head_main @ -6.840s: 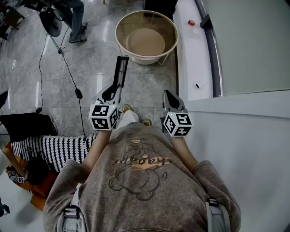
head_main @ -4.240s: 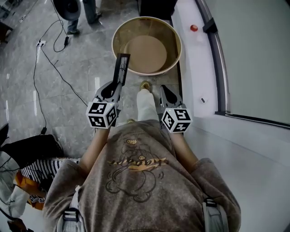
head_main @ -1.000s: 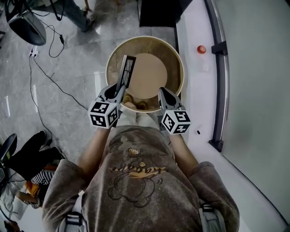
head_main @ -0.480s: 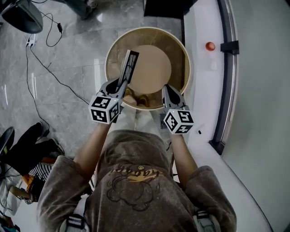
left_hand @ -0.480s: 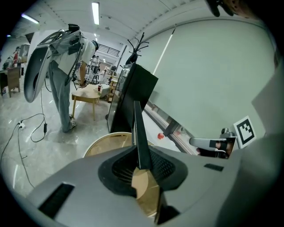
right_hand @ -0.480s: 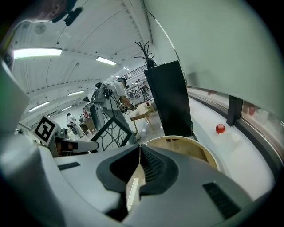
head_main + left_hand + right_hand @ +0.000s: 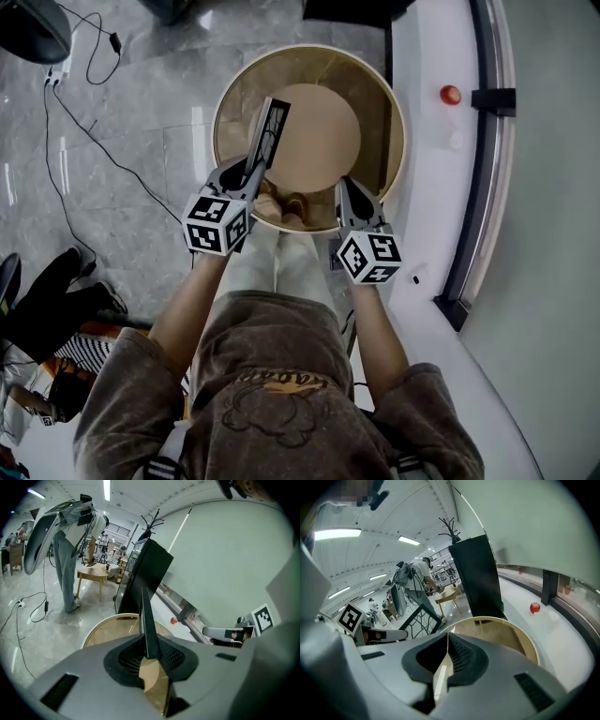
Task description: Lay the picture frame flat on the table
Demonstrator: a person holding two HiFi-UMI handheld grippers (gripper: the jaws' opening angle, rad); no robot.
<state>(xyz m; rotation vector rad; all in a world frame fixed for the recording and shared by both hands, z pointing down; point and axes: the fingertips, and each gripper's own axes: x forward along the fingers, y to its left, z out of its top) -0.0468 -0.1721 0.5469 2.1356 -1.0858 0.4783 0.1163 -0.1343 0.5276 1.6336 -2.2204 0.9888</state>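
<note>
The picture frame (image 7: 267, 131), black with a pattern of thin lines, stands upright on its edge over the near left part of the round wooden table (image 7: 394, 112). My left gripper (image 7: 246, 178) is shut on the frame's lower end. In the left gripper view the frame (image 7: 149, 625) shows edge-on between the pads. My right gripper (image 7: 349, 187) hovers over the table's near rim, jaws closed together with nothing between them. The right gripper view shows the frame (image 7: 417, 620) off to its left and the table's raised rim (image 7: 520, 641) ahead.
A white ledge along the wall carries a small red ball (image 7: 451, 95). A tall black cabinet (image 7: 480, 578) stands just behind the table. A cable (image 7: 84, 103) trails over the grey tiled floor on the left. My shoes (image 7: 286, 204) show under the table's near edge.
I have walked up to the round table. Both grippers have sunk towards it, the left still carrying the upright frame, which now reaches over the tabletop.
</note>
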